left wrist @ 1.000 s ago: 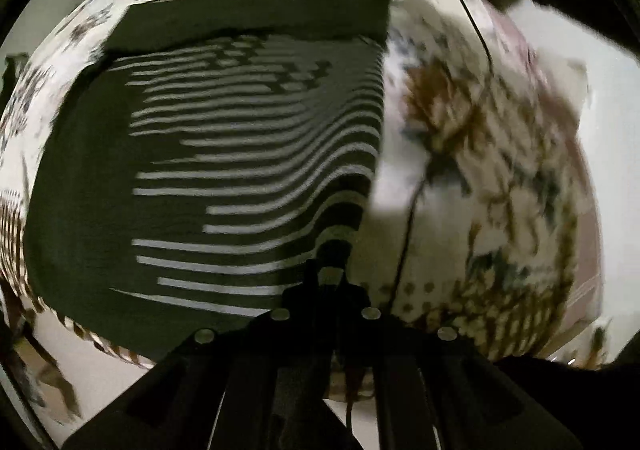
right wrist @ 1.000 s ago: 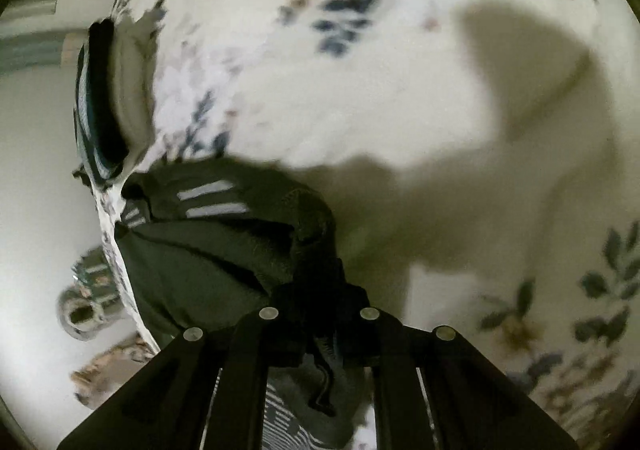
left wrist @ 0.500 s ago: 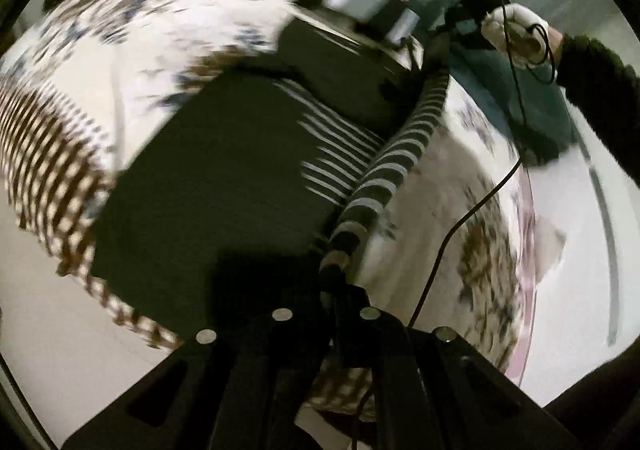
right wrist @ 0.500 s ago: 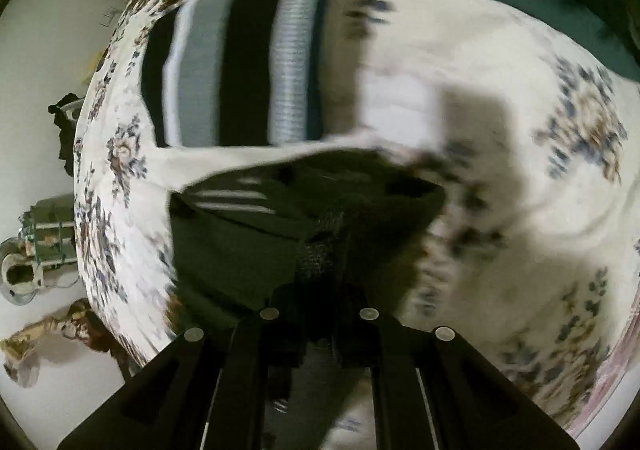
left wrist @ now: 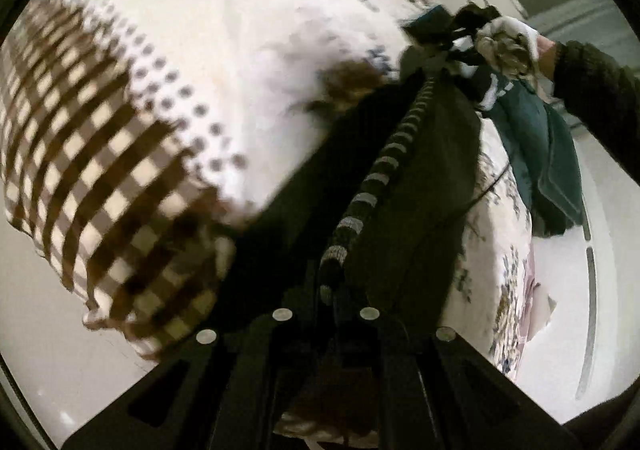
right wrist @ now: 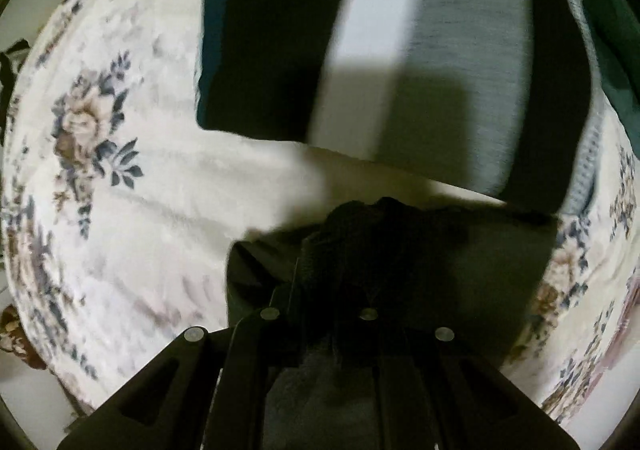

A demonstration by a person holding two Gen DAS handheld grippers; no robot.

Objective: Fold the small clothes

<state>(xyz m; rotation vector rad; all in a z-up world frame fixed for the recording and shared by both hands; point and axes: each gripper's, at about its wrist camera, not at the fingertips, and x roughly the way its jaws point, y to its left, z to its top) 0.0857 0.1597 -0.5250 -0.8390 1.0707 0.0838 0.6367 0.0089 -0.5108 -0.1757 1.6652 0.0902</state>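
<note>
Fold in progress, not completed. Left tongs (left wrist: 334,286) pinch the striped edge of the dark garment (left wrist: 416,186), stretched from lower centre to upper right. Right tongs (right wrist: 352,250) pinch its bunched corner above the floral bedspread (right wrist: 120,190). Laying flat remains.

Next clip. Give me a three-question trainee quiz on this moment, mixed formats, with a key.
1. True or false: both tools are shut on the dark striped garment.
2. Multiple choice: in the right wrist view, what lies flat on the floral cloth beyond the right tool? A) a folded garment with wide black, white and grey bands B) a pair of shoes C) a stack of plates
3. Fill in: in the left wrist view, the left tool pinches a striped ____ of the garment, which stretches tight toward the gloved hand.

Key: 1 true; 2 A; 3 edge
</note>
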